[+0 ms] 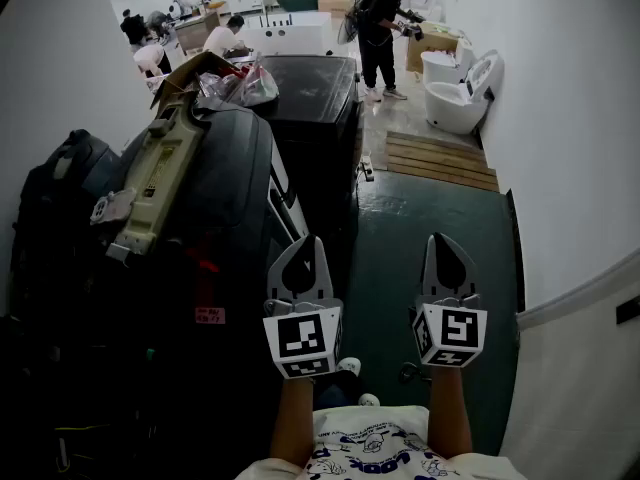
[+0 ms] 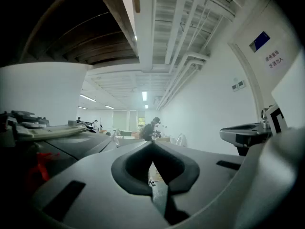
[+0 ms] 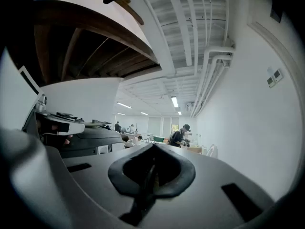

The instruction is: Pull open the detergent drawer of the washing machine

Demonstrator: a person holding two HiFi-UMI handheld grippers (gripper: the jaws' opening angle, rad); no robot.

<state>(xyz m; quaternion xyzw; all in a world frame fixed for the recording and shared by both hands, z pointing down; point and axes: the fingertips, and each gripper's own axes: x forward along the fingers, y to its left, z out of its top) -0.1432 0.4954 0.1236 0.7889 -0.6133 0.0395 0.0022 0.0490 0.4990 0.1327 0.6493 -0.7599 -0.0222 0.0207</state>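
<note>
Dark-cased washing machine (image 1: pixel 230 163) stands along the left side of the aisle, ahead and to the left of both grippers, with its front facing the green floor (image 1: pixel 415 268). A pale strip (image 1: pixel 288 206) runs along the top of that front. The detergent drawer belongs in this area, but it cannot be told apart from the rest of the panel in any view.

Left gripper (image 1: pixel 306 256) is held level and points down the aisle. It sits just beside the machine's front and is not on it. In the left gripper view its jaw tips meet, with only a thin slit lower down, and nothing is held between them. The machine's dark top lies off to the left of that view.

Right gripper (image 1: pixel 446 254) is held level beside the left one, over the open floor and well apart from the machine. Its jaws are closed together and empty.

On top of the machine lies a long beige plastic part (image 1: pixel 155 183), tilted along the lid. A black backpack (image 1: pixel 55 208) stands against the machine's left side. Behind it is a second dark machine (image 1: pixel 312 88), with crumpled plastic bags (image 1: pixel 238 86) at its near left corner.

Further down the aisle, a wooden pallet (image 1: pixel 442 160) lies flat on the floor, a white toilet (image 1: pixel 455 103) stands by the right wall, and a person (image 1: pixel 378 28) stands near it.
</note>
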